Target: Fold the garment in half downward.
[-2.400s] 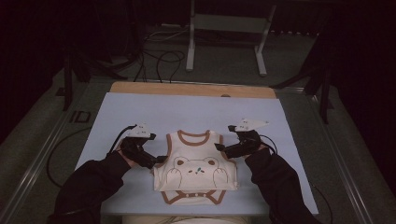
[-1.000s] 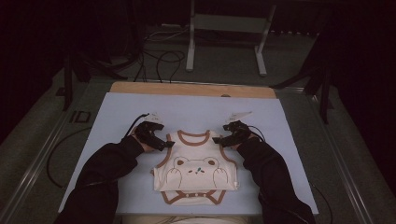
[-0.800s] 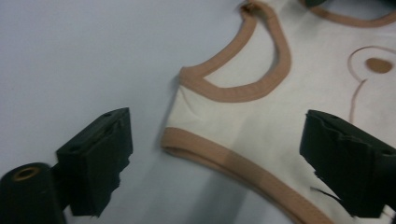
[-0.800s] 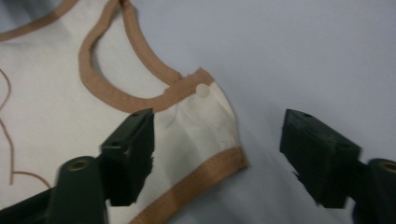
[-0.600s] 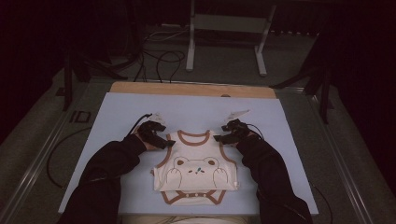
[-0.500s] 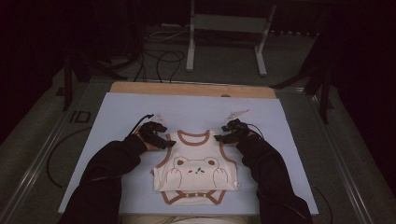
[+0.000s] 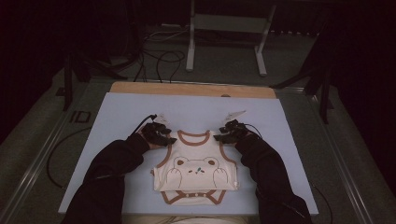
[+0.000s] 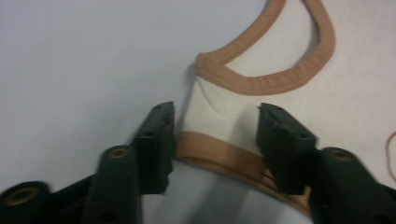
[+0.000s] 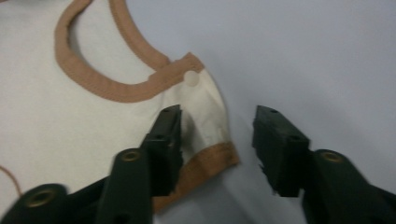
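High view shows a cream baby bodysuit with brown trim and a bear print (image 7: 196,168) lying flat near the tabletop's (image 7: 116,116) near edge. Left gripper (image 7: 164,136) and right gripper (image 7: 223,136) straddle its shoulder straps (one each); both pairs of jaws have just been closing, stand apart, pads not yet pressing the cloth.

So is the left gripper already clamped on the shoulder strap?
No: in the left gripper view the shoulder strap lies between the jaws of the left gripper, which have just been closing, but a gap shows beside each pad.
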### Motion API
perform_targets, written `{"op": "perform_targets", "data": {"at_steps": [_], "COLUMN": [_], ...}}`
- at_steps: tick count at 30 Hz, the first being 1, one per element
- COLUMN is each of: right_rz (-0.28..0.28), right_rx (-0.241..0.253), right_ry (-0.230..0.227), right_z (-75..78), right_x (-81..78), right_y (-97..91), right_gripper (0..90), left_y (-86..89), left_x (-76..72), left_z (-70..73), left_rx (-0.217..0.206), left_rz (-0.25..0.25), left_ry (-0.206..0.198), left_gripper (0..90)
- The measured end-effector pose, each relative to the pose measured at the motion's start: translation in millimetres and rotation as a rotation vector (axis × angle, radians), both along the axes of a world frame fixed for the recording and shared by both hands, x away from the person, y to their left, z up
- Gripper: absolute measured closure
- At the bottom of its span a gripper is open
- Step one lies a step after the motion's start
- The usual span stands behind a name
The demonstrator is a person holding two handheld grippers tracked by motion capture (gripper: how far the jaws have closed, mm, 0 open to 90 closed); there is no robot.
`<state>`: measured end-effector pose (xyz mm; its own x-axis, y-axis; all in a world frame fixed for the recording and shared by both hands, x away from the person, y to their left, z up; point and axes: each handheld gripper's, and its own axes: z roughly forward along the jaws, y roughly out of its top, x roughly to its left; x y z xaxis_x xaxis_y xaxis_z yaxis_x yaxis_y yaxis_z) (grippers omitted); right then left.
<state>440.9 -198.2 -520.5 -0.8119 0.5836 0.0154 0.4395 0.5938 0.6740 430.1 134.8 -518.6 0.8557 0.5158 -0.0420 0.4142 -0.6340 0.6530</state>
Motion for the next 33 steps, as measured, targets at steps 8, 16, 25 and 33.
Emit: {"op": "perform_targets", "data": {"at_steps": [8,16,25,33], "right_rz": [0.020,0.023,0.015,0.016], "right_rx": [-0.012,-0.049,-0.045,-0.018], "right_ry": [0.024,0.046,0.051,0.026], "right_z": [2.8,6.4,7.2,17.3], "right_x": [-2.8,-4.1,-4.1,-2.5], "right_y": [4.7,11.4,12.4,11.3], "right_gripper": [70.9,79.1,82.5,82.5], "left_y": [-4.4,-7.4,-9.4,-4.5], "left_x": [-0.6,-0.8,-0.8,-0.2], "left_z": [1.3,2.7,5.0,12.2], "left_rx": [-0.007,-0.006,0.002,-0.017], "left_rz": [0.003,-0.004,-0.021,-0.008], "left_ry": [0.029,0.052,0.069,0.050], "left_gripper": [61.4,76.4,87.2,87.5]}}
